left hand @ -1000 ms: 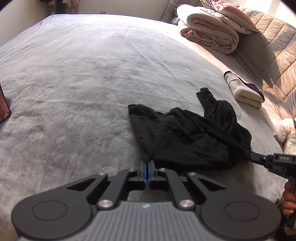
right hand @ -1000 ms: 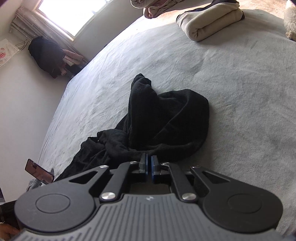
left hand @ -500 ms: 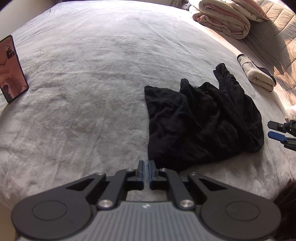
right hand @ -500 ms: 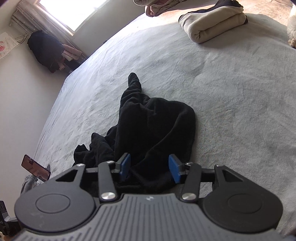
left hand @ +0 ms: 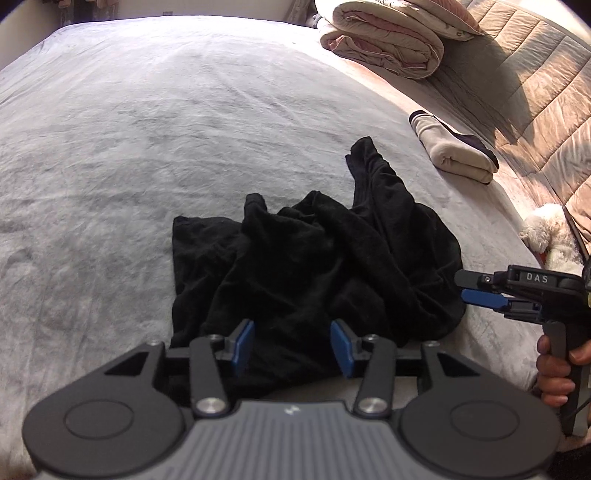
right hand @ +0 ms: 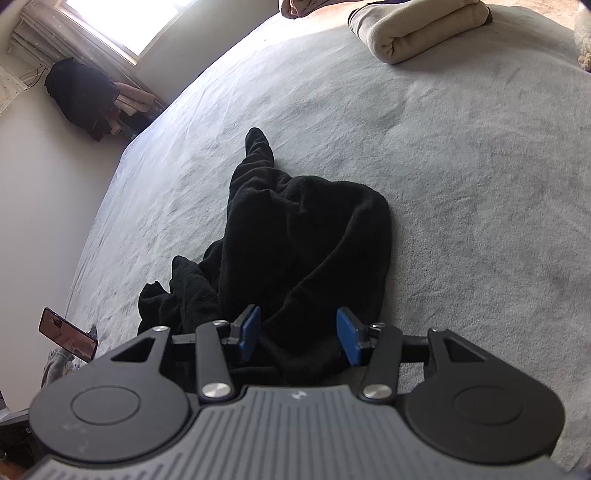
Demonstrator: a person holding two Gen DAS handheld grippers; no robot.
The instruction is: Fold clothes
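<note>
A crumpled black garment [left hand: 314, 258] lies in a heap on the grey bed [left hand: 147, 129], one sleeve stretched away from me. My left gripper [left hand: 291, 347] stands open over the heap's near edge, blue pads apart, nothing pinched. In the right wrist view the same black garment [right hand: 303, 236] fills the middle, and my right gripper [right hand: 299, 334] is open just above its near edge. The right gripper [left hand: 476, 290] also shows in the left wrist view at the garment's right side, open, held by a hand [left hand: 554, 373].
A folded cream garment [left hand: 458, 155] lies to the far right on the grey bed [right hand: 461, 166]. Rolled bedding [left hand: 384, 33] and a quilted headboard [left hand: 535, 92] stand behind. A white plush toy [left hand: 546, 232] sits at the right edge. A phone [right hand: 68, 334] stands propped at the left edge.
Both grippers let go of the garment and opened, the right first, then the left. The garment has settled into a more bunched heap and both grippers hover at its near edge.
</note>
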